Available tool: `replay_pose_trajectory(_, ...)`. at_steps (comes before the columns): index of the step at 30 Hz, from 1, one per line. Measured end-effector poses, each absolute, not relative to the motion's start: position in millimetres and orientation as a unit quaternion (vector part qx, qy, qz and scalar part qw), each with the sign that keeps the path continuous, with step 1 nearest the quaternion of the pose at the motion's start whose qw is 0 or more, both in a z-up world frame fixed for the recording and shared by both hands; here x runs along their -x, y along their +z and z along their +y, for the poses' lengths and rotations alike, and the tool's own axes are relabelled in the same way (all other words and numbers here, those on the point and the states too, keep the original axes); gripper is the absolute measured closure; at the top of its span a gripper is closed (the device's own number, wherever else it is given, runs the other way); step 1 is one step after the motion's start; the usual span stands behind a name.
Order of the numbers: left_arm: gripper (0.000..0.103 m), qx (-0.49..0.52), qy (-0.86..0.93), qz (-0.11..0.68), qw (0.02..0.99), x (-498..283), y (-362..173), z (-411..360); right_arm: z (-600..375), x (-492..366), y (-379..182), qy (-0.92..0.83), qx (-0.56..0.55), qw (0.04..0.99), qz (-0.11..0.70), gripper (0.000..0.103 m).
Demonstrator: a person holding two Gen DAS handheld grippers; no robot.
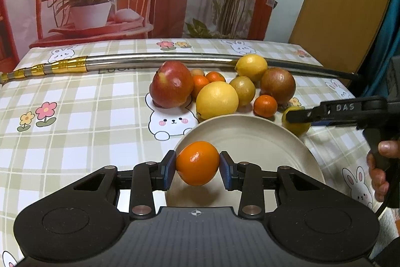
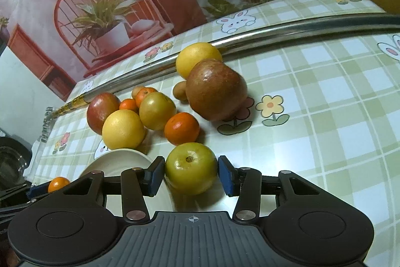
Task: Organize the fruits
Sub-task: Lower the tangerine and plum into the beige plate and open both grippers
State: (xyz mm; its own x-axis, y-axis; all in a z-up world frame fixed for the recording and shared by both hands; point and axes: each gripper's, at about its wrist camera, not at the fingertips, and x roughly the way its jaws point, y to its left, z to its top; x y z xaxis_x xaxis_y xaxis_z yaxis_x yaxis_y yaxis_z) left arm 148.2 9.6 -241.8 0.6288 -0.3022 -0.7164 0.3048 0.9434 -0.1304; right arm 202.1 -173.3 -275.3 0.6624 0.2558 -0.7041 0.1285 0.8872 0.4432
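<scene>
While my left gripper (image 1: 197,168) is clamping a mandarin (image 1: 197,163) above the cream plate's (image 1: 262,139) near-left rim, my right gripper (image 2: 191,175) is squeezing a yellow-green citrus (image 2: 191,168) on the tablecloth (image 2: 325,116), right of the plate.

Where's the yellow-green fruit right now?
In the right wrist view, the yellow-green fruit sits between the right tool pads, beside the plate.

fruit pile (image 1: 220,89) crowding plate (image 1: 262,139), tablecloth (image 1: 75,142) seemingly open
</scene>
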Motion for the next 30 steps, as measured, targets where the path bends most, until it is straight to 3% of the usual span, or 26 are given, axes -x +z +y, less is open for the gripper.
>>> replay_pose_trajectory(12,0.063,-0.021,-0.171,0.424,0.889,-141,-249,9,-132,-186,-233,0.092,-0.102,0.905,0.403,0.060)
replay_pose_trajectory(30,0.063,-0.027,-0.182,0.449,0.874,-139,-255,6,-94,-176,-245,0.132,-0.048,0.867,0.478,0.060)
